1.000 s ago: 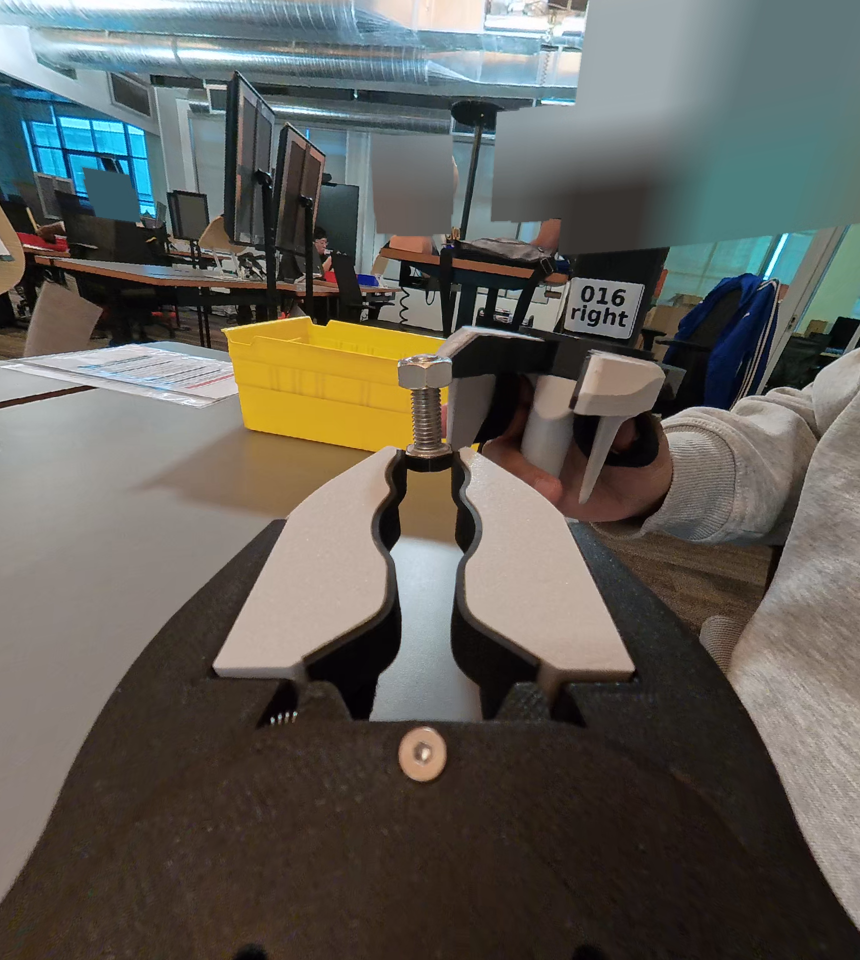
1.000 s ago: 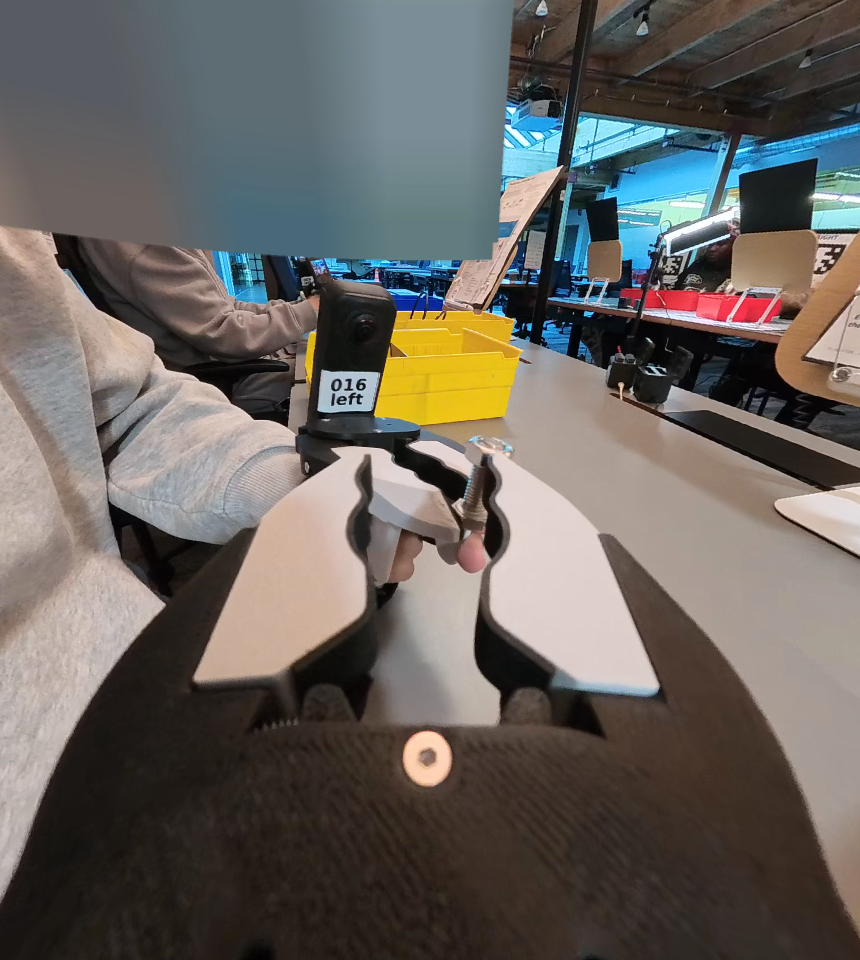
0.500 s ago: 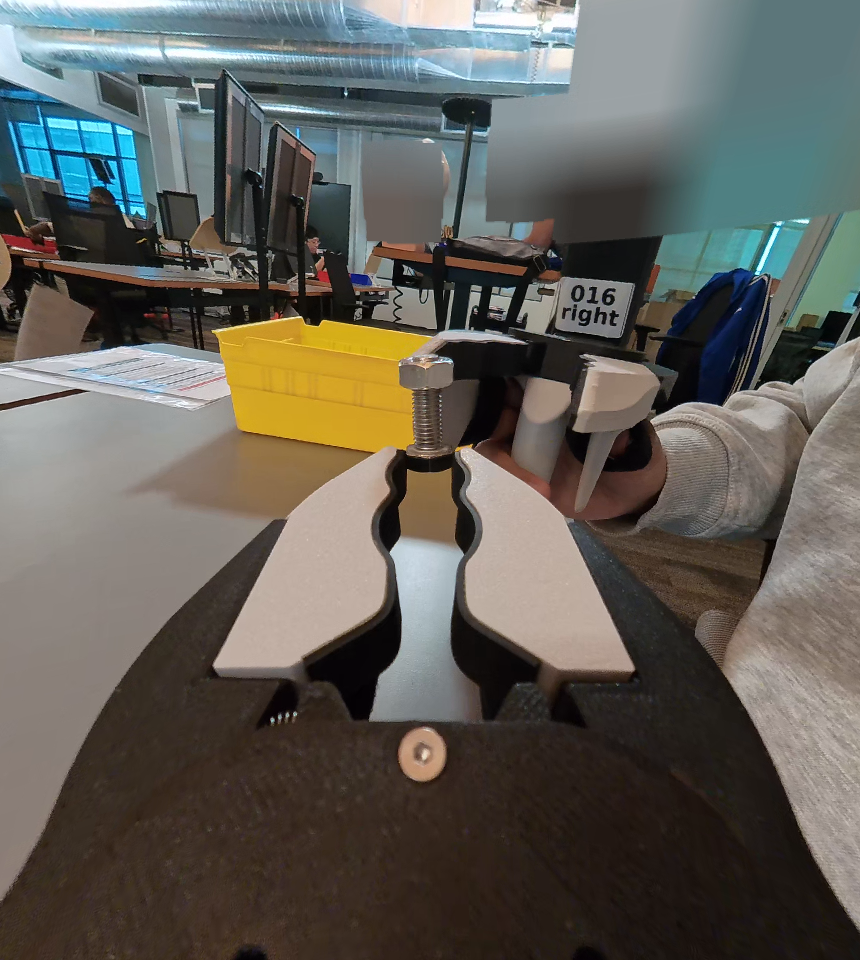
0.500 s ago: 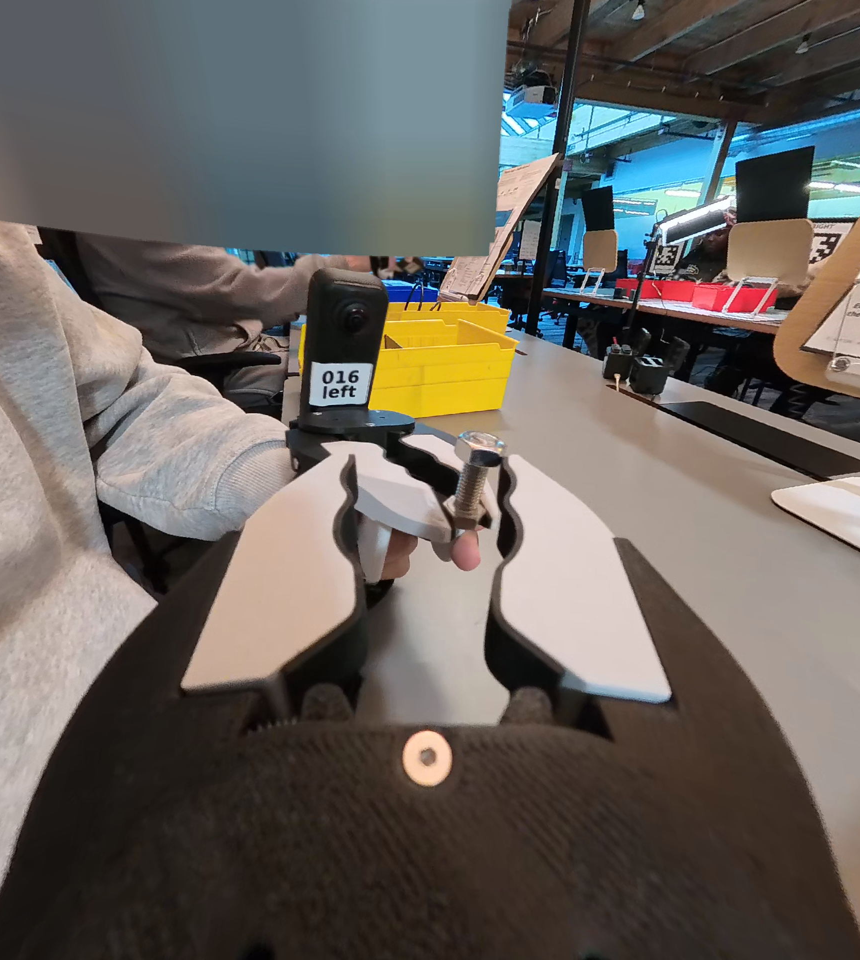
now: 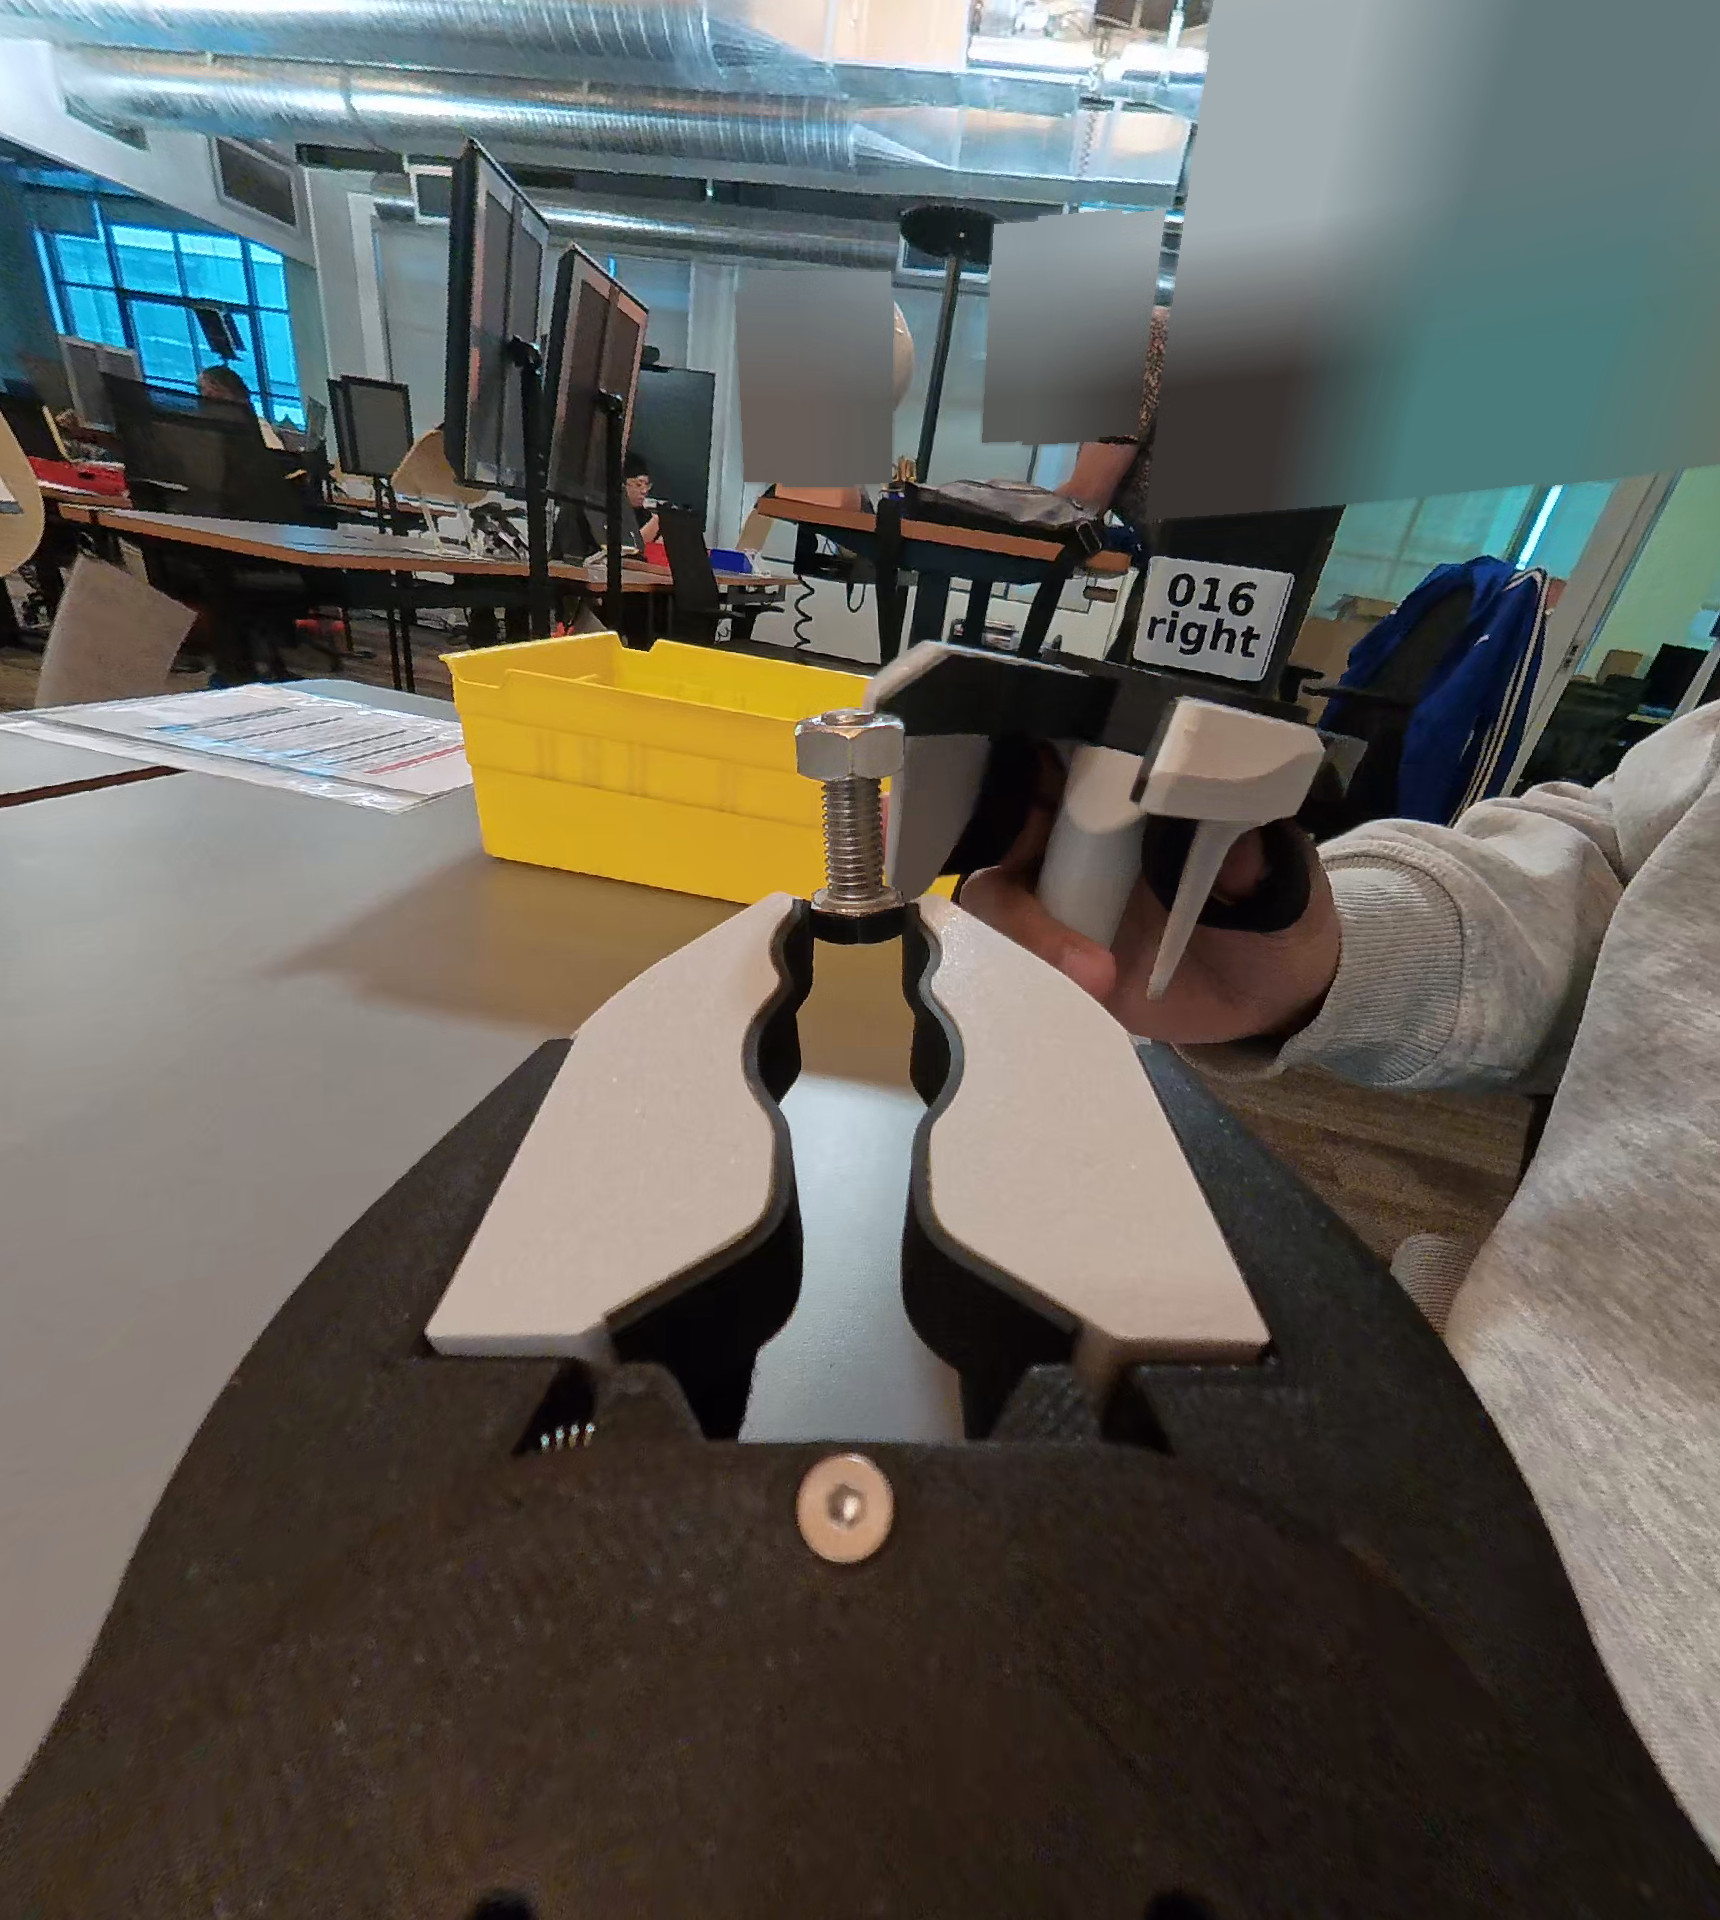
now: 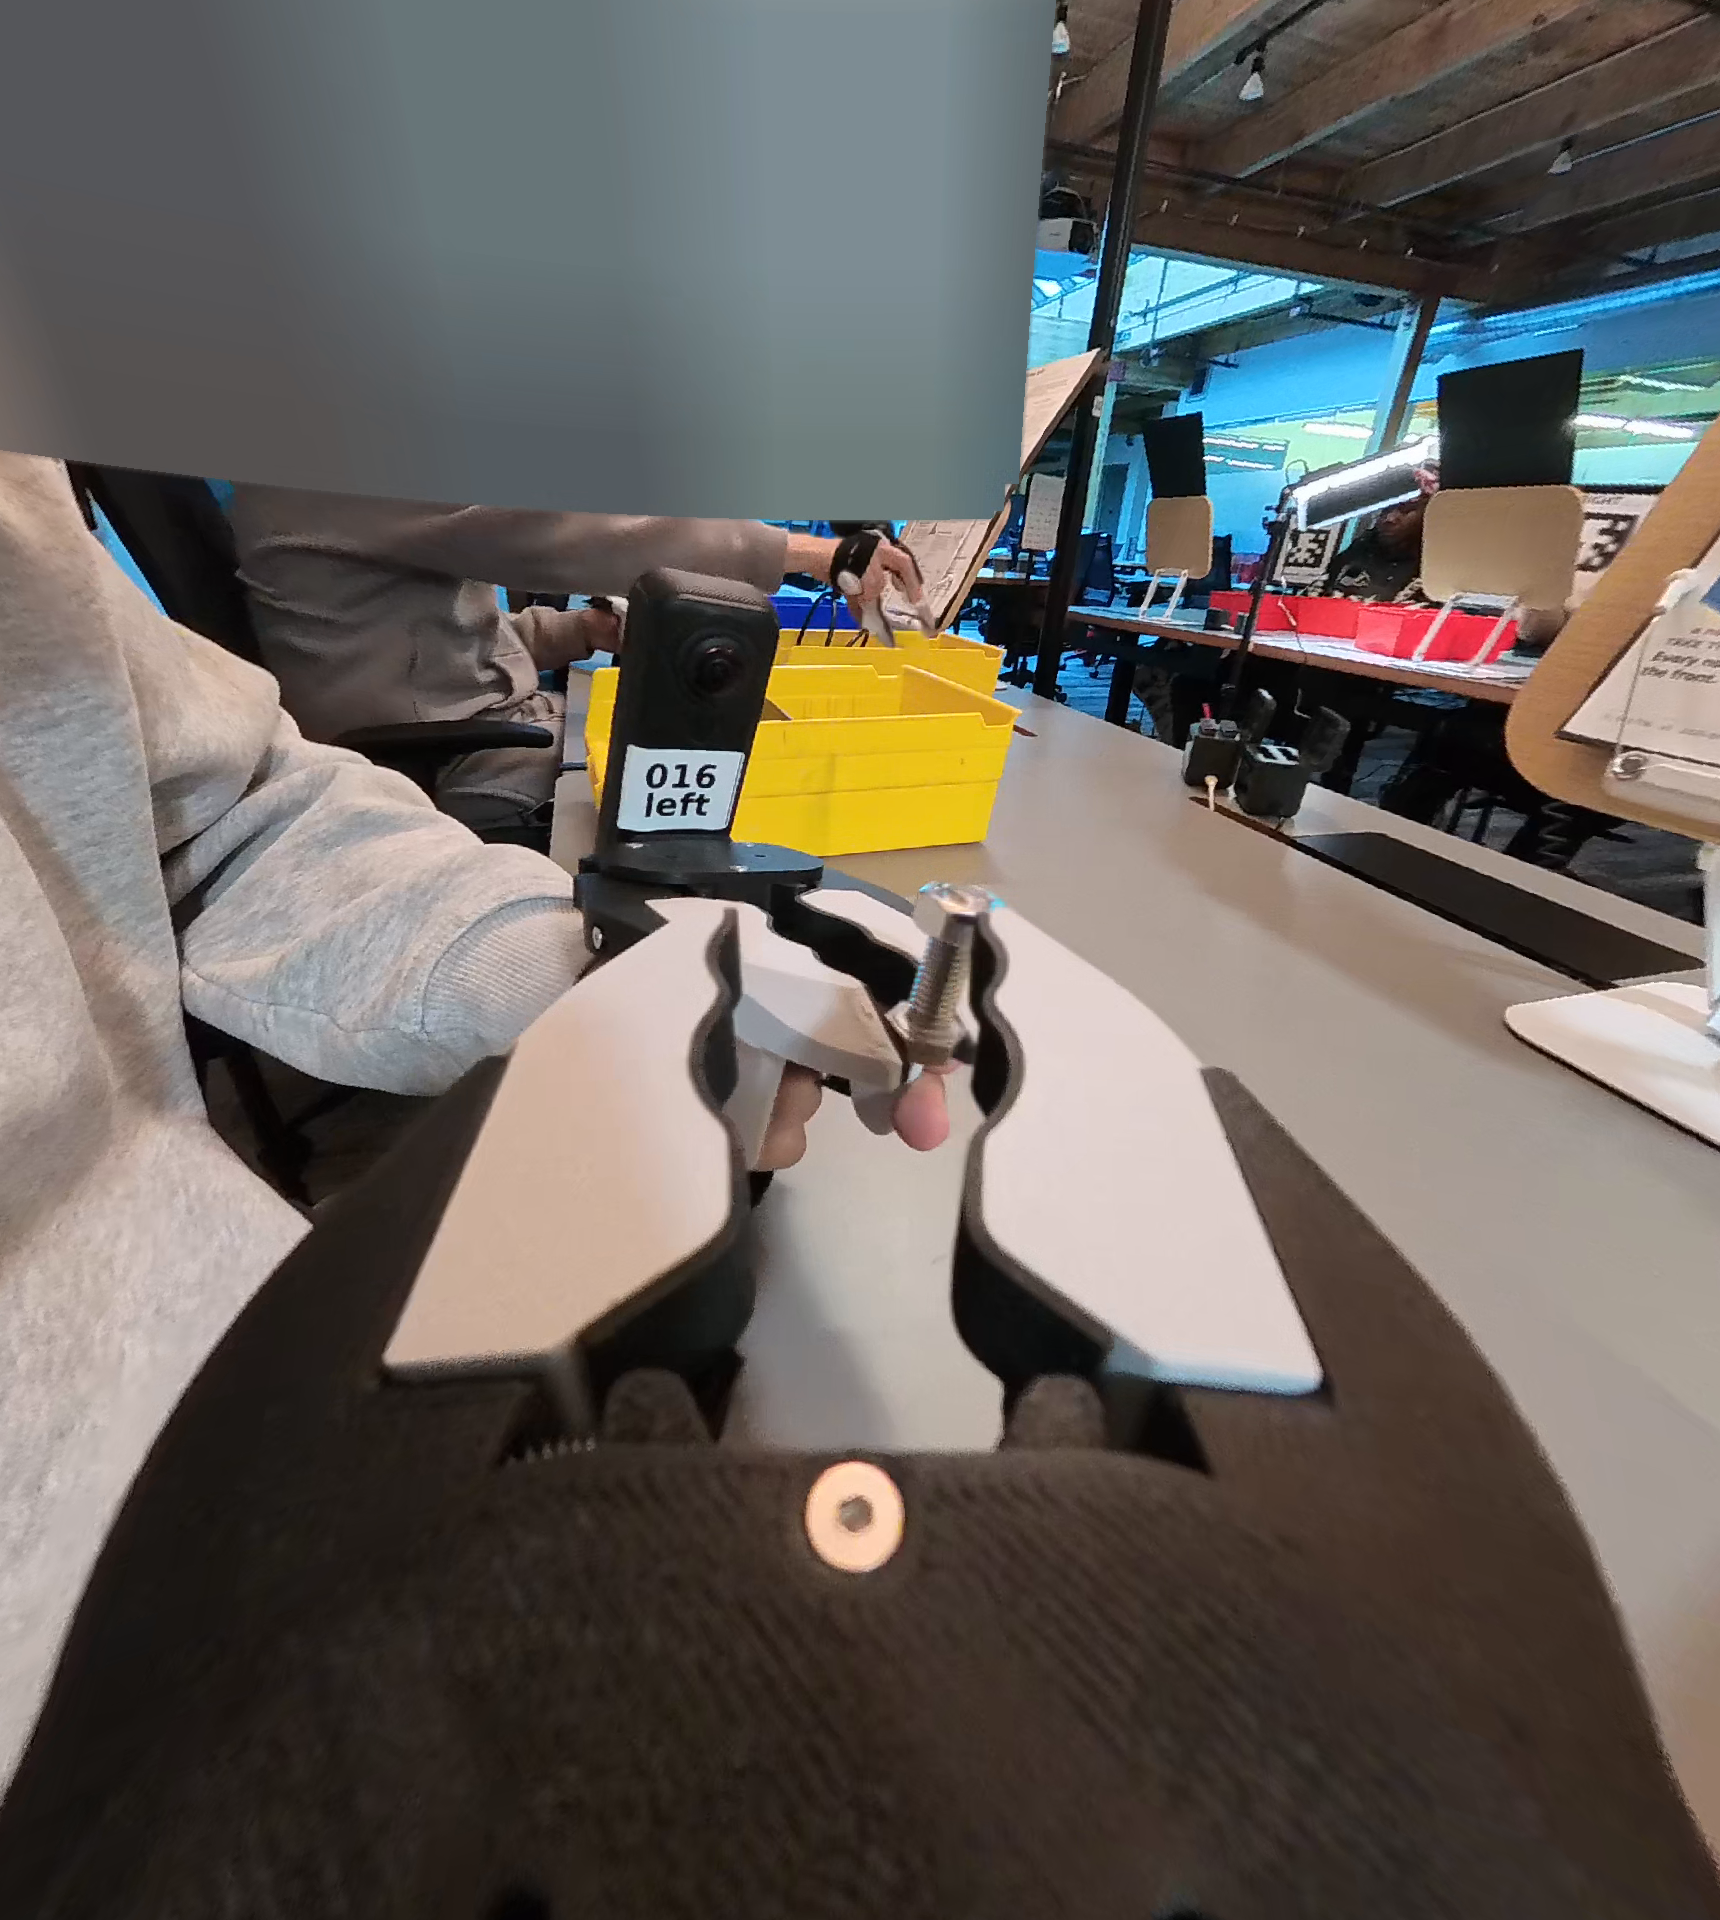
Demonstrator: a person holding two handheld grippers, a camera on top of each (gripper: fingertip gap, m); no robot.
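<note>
Your left gripper point(image 5: 856, 920) pinches the black nut point(image 5: 856, 925) under the upright steel bolt point(image 5: 850, 821), above the tabletop point(image 5: 212, 987). Right gripper point(image 6: 944, 971) fingers part-open around the shank, contact unclear. Rigid, threaded, slick; grip the hex head.

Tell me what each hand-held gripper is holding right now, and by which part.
The left hand-held gripper clamps the bolt by its lower end, head up. The right hand-held gripper is open astride the bolt, gripping nothing.
</note>
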